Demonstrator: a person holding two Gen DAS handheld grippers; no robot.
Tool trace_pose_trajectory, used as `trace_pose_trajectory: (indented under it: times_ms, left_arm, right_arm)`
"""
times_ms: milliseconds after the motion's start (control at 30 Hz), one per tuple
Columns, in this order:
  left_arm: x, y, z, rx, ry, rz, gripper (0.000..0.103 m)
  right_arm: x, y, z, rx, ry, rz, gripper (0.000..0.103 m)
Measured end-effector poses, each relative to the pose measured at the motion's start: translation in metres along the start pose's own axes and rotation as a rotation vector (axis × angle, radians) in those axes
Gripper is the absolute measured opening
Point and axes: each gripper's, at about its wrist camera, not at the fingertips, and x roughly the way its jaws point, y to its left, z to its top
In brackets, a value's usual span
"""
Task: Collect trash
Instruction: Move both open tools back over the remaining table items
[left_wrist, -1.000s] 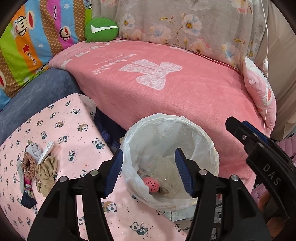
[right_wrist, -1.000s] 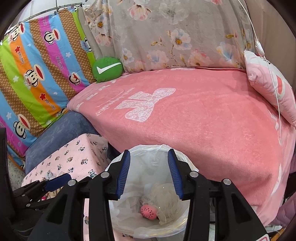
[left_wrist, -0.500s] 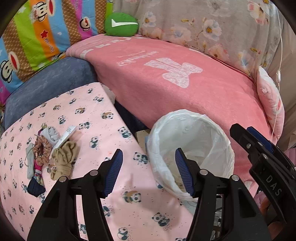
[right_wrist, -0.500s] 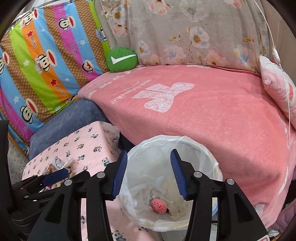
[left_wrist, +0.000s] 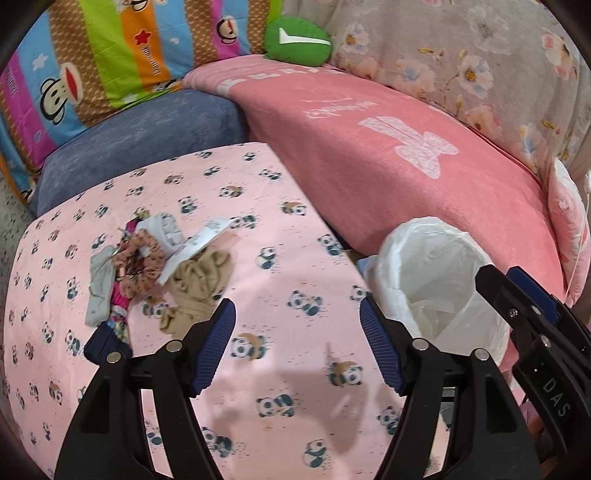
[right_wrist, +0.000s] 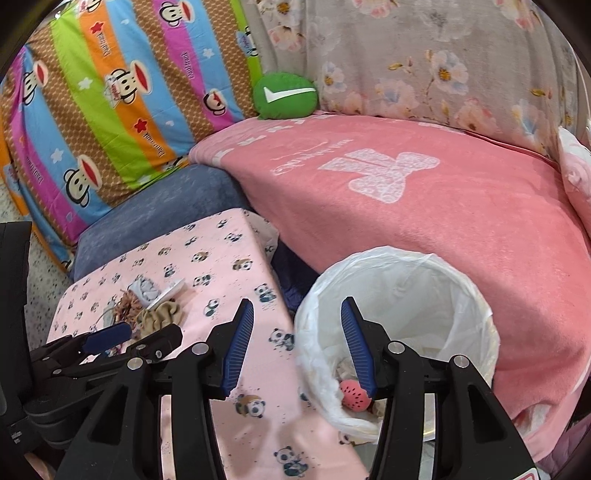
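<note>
A small heap of trash (left_wrist: 162, 266), made up of crumpled tan cloth, a scrunchie and paper scraps, lies on the panda-print tabletop (left_wrist: 280, 266). To its right stands a white-lined trash bin (right_wrist: 399, 295) holding a pink ball (right_wrist: 354, 394). The left hand-held gripper (left_wrist: 297, 341) hovers open and empty above the tabletop. The right hand-held gripper (right_wrist: 297, 341) is also open and empty, at the bin's rim.

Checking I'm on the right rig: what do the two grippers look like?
Both match: the left gripper and right gripper have black plastic frames with silver screws and two fingers lined with ribbed dark-blue pads. White "DAS" lettering marks the right gripper's side, seen from the left wrist. No cables or sleeves show.
</note>
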Motion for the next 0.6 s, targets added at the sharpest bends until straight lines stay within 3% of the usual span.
trace_pose_trajectory:
  times_ms: [600]
  left_arm:
    - [0.008, 0.126, -0.027, -0.189, 0.045, 0.120, 0.070]
  right_arm:
    - [0.030, 0.089, -0.020, -0.130, 0.079, 0.090, 0.055]
